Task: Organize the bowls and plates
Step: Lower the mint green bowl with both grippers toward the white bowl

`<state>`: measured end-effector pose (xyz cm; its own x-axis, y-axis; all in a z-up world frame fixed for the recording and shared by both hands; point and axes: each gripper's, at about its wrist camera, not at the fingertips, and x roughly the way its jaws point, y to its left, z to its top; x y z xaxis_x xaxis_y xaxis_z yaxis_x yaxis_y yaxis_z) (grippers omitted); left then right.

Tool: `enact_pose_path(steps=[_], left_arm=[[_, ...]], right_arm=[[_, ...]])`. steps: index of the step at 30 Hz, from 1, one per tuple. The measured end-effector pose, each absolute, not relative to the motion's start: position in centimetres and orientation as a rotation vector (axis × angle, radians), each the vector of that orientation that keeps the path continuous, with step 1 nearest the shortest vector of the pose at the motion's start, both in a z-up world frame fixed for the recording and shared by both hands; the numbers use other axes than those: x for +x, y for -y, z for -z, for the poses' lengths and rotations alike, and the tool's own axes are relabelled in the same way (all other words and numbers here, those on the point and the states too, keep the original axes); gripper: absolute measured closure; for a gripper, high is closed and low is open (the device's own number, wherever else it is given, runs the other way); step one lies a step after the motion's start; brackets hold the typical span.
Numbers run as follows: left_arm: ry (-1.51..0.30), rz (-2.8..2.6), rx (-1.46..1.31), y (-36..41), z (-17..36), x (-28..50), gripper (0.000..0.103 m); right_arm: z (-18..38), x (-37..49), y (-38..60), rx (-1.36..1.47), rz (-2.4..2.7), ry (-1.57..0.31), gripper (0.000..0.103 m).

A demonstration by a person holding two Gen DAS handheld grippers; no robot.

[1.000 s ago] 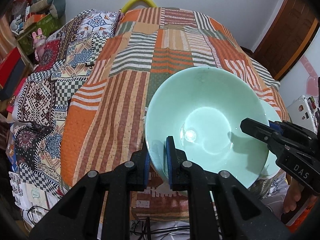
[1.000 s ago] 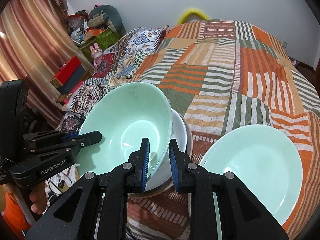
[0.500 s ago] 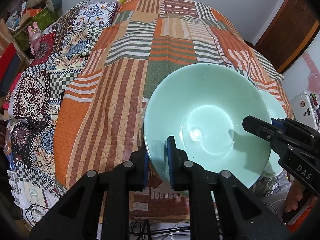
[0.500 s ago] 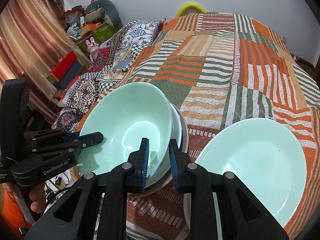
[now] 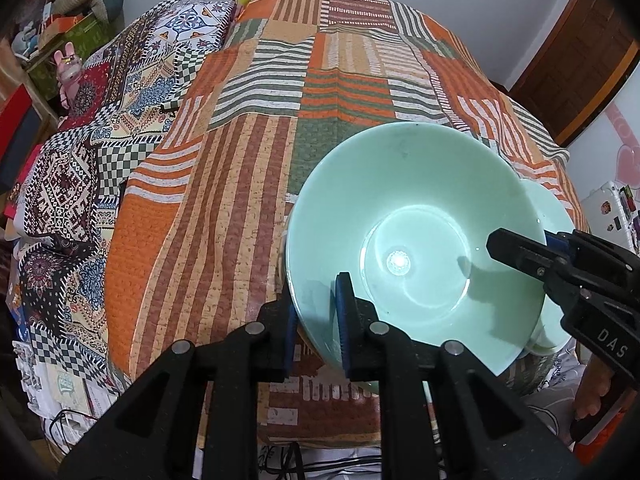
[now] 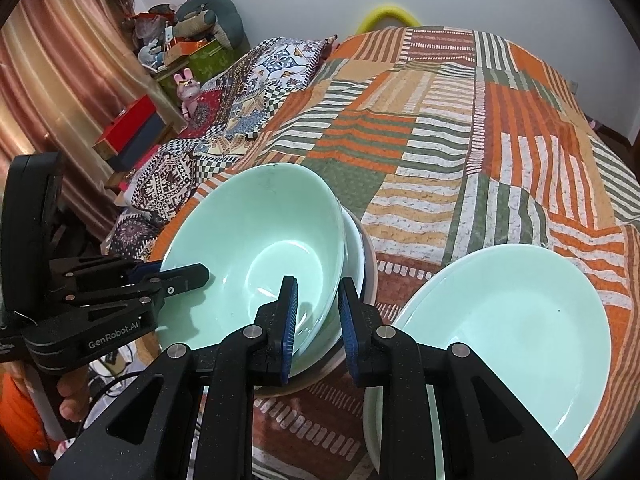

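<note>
Mint-green glaze fills most of what I see through both wrist cameras. Going from the left: a heap of patterned blankets (image 5: 80, 152) lies along the left side of the bed, with a pink toy rabbit (image 5: 68, 68) beyond it near the wall. Next comes the patchwork quilt (image 5: 328, 80) in orange, green and cream stripes, which covers the bed and carries all the dishes.

My left hand-held gripper (image 5: 316, 320) is clamped on the near-left rim of the top green bowl (image 5: 416, 216); one blue pad sits inside the wall and the other outside it, both pressing on it. That bowl rests, tilted, in a stack near the front edge of the bed. In the right wrist view I can see a second green bowl (image 6: 356, 248) under it and a paler dish (image 6: 370, 276) under that, nested one inside the next.

My right hand-held gripper (image 6: 318, 320) grips the opposite rim of the same top bowl, one pad inside and the other outside where the lower bowls' rims lie; I cannot tell whether it pinches only the top one.

Right of the stack, just beside it but not touching, lie two green plates (image 6: 516, 320), one on the other, at the quilt's front right corner.
</note>
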<state>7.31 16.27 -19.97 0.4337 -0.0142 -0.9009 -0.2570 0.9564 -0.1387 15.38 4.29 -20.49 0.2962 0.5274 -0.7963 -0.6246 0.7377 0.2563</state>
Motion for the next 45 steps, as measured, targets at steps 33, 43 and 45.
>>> enact_pose_path(steps=[33, 43, 45], left_arm=[[-0.938, -0.186, -0.236, -16.7, 15.1, 5.2, 0.054], [-1.044, -0.172, -0.319, -18.3, 18.7, 5.5, 0.053], [-1.068, -0.162, -0.332, -18.3, 19.6, 5.6, 0.053]], right_arm=[[19.4, 15.6, -2.2, -0.08, -0.741, -0.953, 0.062], [20.5, 15.6, -2.5, -0.086, -0.737, -0.982, 0.053], [20.9, 15.7, -2.7, -0.087, -0.74, -0.997, 0.053]])
